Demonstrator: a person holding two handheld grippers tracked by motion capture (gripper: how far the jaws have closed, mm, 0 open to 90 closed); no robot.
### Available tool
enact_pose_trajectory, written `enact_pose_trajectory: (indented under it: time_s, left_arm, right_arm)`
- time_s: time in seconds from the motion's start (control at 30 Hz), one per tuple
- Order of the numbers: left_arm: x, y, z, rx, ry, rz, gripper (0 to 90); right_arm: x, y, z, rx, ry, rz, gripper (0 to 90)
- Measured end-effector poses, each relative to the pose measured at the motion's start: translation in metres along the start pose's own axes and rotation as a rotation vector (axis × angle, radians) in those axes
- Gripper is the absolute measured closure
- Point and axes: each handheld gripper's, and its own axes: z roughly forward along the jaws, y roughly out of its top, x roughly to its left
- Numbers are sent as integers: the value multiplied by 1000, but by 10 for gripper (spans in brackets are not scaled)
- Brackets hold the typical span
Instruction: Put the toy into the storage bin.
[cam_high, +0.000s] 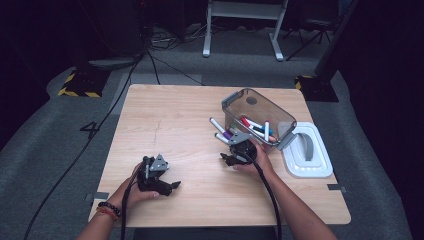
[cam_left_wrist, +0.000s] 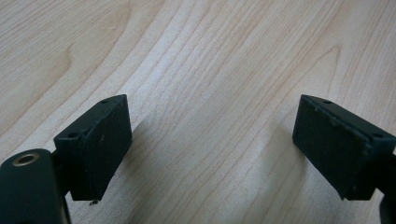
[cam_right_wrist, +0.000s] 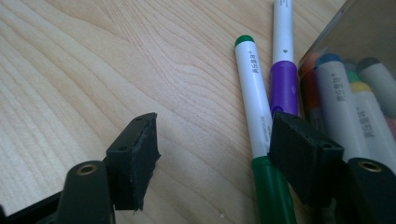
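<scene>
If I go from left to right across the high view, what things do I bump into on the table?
Left gripper → right gripper → clear box of markers → white lid lying beside the box.

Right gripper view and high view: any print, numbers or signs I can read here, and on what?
"4": dark numeral on the grey floor, left of the table.
Green-capped marker: short line of print along the white barrel, too small to read.
Purple-banded marker: one tiny heart-like mark, no words.
Markers inside the clear bin: print blurred, unreadable.
</scene>
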Motion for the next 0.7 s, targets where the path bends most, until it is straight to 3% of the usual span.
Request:
enact_pose_trajectory:
  time_s: [0.3, 0.57, 0.7]
  left_arm:
    - [0, 0, 0, 0, -3, 2, 122]
    - [0, 0, 0, 0, -2, 3, 122]
    - [0, 0, 0, 0, -2, 3, 123]
  right_arm:
    - [2, 8, 7, 0, -73, -14, 339]
    - [4, 15, 19, 7, -83, 10, 310]
    - [-2, 14, 21, 12, 3, 93, 344]
